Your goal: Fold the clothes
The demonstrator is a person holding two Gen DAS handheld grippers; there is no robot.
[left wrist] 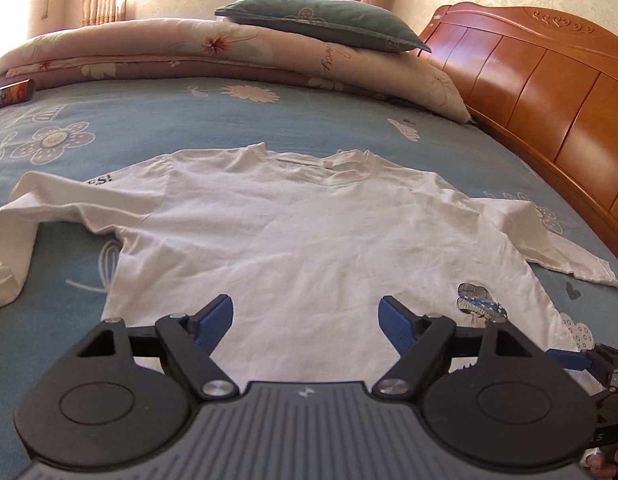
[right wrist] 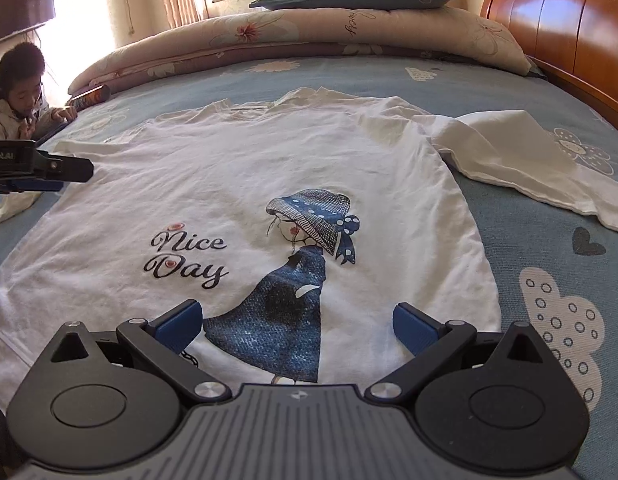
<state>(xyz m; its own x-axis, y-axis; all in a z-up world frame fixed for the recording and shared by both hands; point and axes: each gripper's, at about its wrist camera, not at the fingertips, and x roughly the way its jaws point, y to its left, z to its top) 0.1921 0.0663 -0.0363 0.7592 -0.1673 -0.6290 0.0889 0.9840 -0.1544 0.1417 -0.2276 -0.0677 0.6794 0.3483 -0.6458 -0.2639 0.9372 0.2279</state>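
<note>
— So, where does everything lie, biggest first?

— The bed (right wrist: 509, 92), under a blue floral sheet, carries it all. A rolled quilt (left wrist: 189, 52) and a green pillow (left wrist: 321, 24) sit at the far edge, well apart from the work, likely pushed there to leave room. Spread flat on the sheet, print side up, is the white long-sleeved T-shirt (right wrist: 269, 152), hem toward the cameras and collar away.

— And the sleeves?

— Both lie out to the sides, crumpled and not smoothed: the right sleeve (right wrist: 529, 164) bunches beside the body, the left sleeve (left wrist: 33, 216) curls round toward the hem. Nothing looks folded yet.

— The grippers?

— The left gripper (left wrist: 306, 322) hangs over the hem on the shirt's left half, its blue pads wide apart with nothing between them. The right gripper (right wrist: 297, 328) is the same over the printed girl (right wrist: 297, 288), spread and empty. Whether either touches the cloth cannot be told. Side by side at the hem, they seem poised to start the fold.

— Anything smaller?

— A can (right wrist: 89, 97) lies by the quilt, near a child (right wrist: 19, 92) at the bedside.
</note>
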